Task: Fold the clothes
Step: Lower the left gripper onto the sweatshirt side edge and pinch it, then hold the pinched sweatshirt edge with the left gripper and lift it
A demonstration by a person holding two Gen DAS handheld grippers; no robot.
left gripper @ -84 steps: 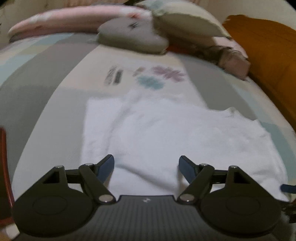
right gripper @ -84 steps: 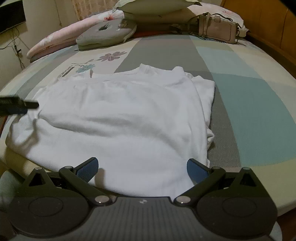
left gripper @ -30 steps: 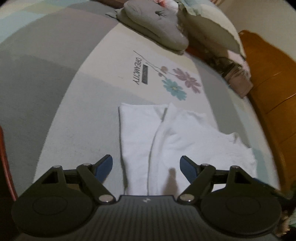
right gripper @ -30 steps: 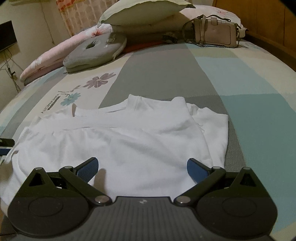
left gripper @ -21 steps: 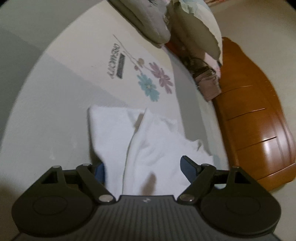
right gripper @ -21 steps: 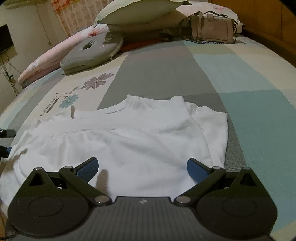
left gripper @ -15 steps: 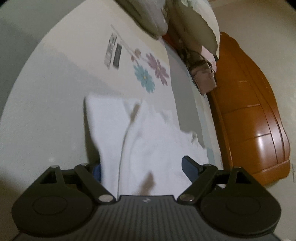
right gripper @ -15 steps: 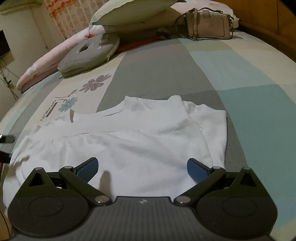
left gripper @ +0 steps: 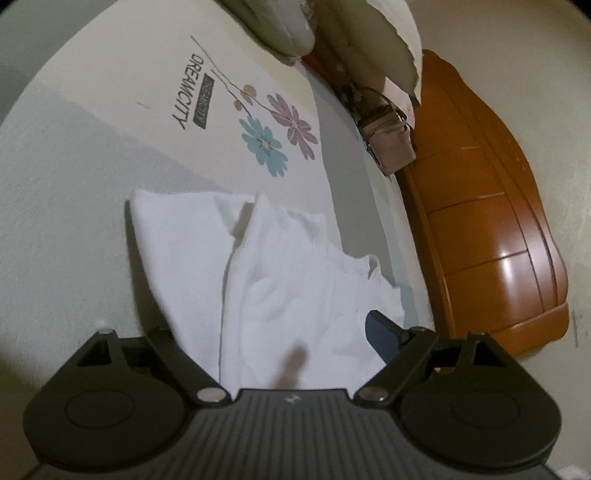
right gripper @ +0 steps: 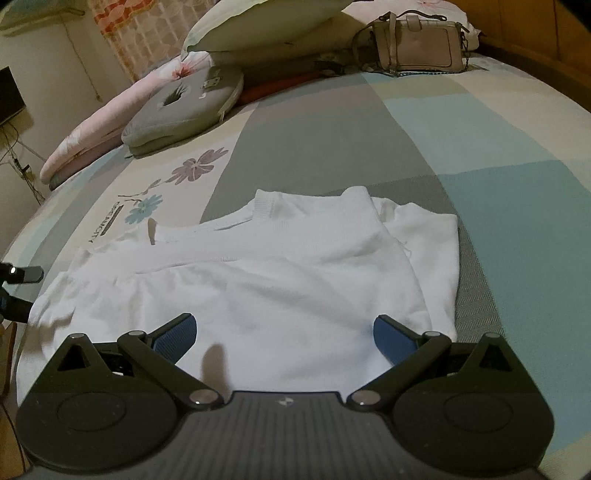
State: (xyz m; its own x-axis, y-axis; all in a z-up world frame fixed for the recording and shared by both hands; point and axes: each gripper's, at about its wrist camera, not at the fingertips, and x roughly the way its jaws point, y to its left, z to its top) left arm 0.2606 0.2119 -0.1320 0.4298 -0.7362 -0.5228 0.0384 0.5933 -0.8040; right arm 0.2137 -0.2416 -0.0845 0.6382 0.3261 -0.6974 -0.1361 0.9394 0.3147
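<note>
One white shirt (right gripper: 258,288) lies partly folded near the bed's (right gripper: 517,155) front edge, sleeves tucked in. The left gripper (left gripper: 280,325) and right gripper (right gripper: 284,332) both stand wide, clamping nothing, cloth lying loose between their pads. Next, I judge, each must pinch the near hem for the crosswise fold. Two grippers, one handbag (right gripper: 417,48).

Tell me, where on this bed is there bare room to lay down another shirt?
The teal and grey patches between the white shirt and the handbag lie bare. The flower print beyond the shirt is also free. The head of the bed is crowded: grey cushion, pillows, handbag.
</note>
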